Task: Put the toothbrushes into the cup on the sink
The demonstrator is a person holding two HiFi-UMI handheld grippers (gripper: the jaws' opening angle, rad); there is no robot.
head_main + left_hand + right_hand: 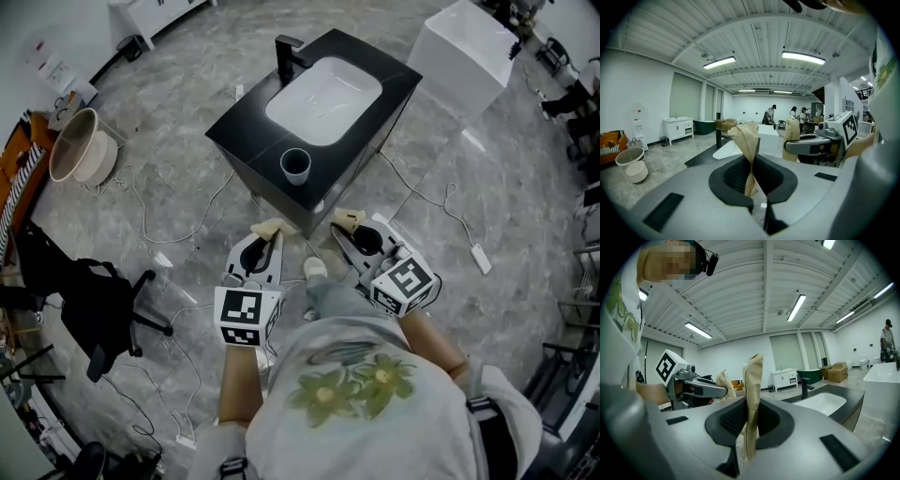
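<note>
A grey cup (295, 166) stands on the near corner of the black sink counter (246, 141), beside the white basin (323, 100) and the black tap (287, 56). My left gripper (266, 236) is shut on a toothbrush in tan paper wrapping (265, 227), a short way in front of the counter. In the left gripper view the wrapped toothbrush (747, 140) stands pinched upright between the jaws. My right gripper (352, 231) is shut on a second paper-wrapped toothbrush (348, 219), which sticks up from its jaws in the right gripper view (752, 394). Both grippers are side by side, short of the cup.
A white rectangular tub (466, 42) stands behind the sink to the right. A round beige bowl (80, 145) lies on the floor at the left, a black office chair (89, 300) nearer left. Cables and a power strip (480, 258) cross the grey floor.
</note>
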